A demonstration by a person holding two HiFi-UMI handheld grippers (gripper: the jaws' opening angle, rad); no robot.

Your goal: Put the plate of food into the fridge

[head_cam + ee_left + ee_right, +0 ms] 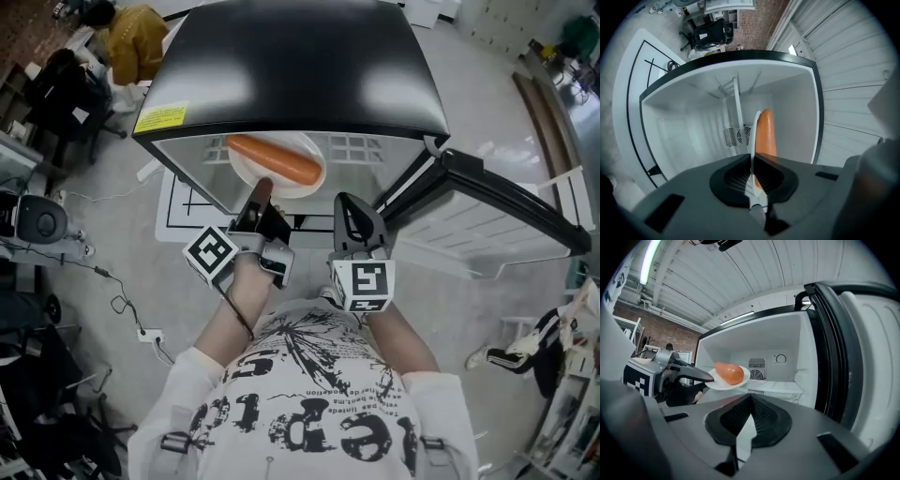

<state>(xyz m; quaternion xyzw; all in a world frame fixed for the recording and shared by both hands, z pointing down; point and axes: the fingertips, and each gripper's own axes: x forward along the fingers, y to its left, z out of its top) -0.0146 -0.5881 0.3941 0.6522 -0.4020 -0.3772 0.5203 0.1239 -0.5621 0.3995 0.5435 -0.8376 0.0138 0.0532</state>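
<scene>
A white plate [246,167] carries a long orange piece of food [275,159] and hangs just inside the open fridge [300,66]. My left gripper [261,194] is shut on the plate's near rim. In the left gripper view the plate [751,154] stands edge-on between the jaws of the left gripper [752,177], with the food [765,133] beyond. My right gripper [350,214] hangs beside it, shut and holding nothing. The right gripper view shows the plate [723,384] and food [729,372] above the white wire shelf [778,386], past the right gripper [743,423].
The fridge door [492,211] swings open to the right. A fan grille [757,363] and a dial [781,359] sit on the fridge's back wall. A person in yellow [131,37] sits at far left, near black chairs. Cables [117,295] trail on the floor.
</scene>
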